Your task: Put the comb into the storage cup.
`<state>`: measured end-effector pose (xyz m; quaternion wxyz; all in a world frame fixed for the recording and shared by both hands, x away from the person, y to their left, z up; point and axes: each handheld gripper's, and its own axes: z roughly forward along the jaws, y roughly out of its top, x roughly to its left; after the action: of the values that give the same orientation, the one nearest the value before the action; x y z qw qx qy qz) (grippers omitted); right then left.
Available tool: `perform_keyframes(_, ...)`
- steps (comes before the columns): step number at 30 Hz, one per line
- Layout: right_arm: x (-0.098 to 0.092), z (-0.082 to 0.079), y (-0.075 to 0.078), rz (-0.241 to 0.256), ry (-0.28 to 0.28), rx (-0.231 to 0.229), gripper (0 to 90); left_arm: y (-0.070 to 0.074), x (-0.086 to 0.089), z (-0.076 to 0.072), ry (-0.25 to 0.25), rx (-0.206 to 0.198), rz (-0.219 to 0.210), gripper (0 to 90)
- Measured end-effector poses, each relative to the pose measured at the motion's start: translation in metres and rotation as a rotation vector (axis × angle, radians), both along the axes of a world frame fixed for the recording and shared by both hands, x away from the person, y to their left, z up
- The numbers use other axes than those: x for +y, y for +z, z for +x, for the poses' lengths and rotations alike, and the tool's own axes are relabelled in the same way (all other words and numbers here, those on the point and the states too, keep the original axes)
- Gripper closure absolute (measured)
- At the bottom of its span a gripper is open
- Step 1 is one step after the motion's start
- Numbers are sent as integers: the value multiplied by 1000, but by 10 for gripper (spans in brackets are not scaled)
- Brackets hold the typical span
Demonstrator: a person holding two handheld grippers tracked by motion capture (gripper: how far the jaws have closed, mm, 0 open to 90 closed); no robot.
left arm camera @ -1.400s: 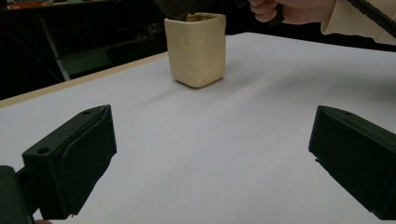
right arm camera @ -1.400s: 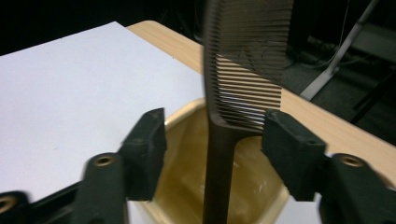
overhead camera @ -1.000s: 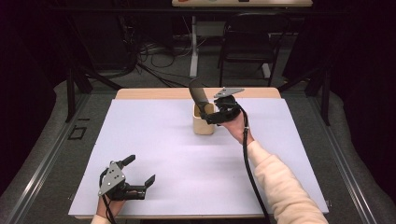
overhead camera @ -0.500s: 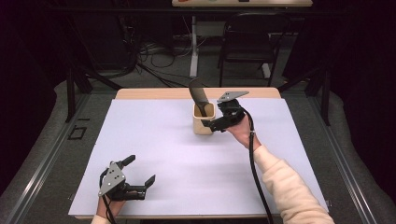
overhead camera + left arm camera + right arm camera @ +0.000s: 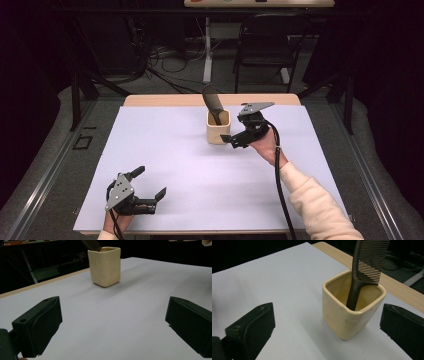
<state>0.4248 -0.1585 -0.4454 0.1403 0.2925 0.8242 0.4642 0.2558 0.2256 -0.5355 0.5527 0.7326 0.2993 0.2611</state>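
Observation:
A cream square cup [image 5: 218, 131] stands at the back middle of the white table cover [image 5: 165, 150], with a dark comb [image 5: 212, 101] leaning in it, teeth up. My right gripper [image 5: 234, 131] is open just right of the cup, jaws pointing at it, nothing held. In the right gripper view the cup [image 5: 348, 316] and comb [image 5: 367, 262] sit close, ahead of the wide-apart jaws of that gripper [image 5: 327, 327]. My left gripper [image 5: 150, 182] rests open near the front left edge. In the left gripper view the cup [image 5: 105, 266] is far ahead of its gripper [image 5: 112, 322].
A strip of wooden tabletop [image 5: 165, 100] shows behind the white cover. A black chair [image 5: 265, 50] and cables lie on the floor beyond the table. Black frame legs [image 5: 77, 95] stand at the left.
My right gripper has drawn back a little from the cup, toward the right and the near side. The left gripper has stayed put.

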Motion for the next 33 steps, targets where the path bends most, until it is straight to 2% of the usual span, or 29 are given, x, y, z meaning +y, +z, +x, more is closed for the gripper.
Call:
perform_keyframes(9, -13, -13, 1, -6, 2, 11, 0, 0, 0, 0, 4, -2, -1, 8)
perform_keyframes(22, -35, -32, -7, -26, -13, 19, 0, -1, -1, 2, 1, 2, 4, 8)
perform_keyframes(33, -49, -51, -14, -14, -14, 22, 0, -1, -1, 1, 6, 2, 1, 8)
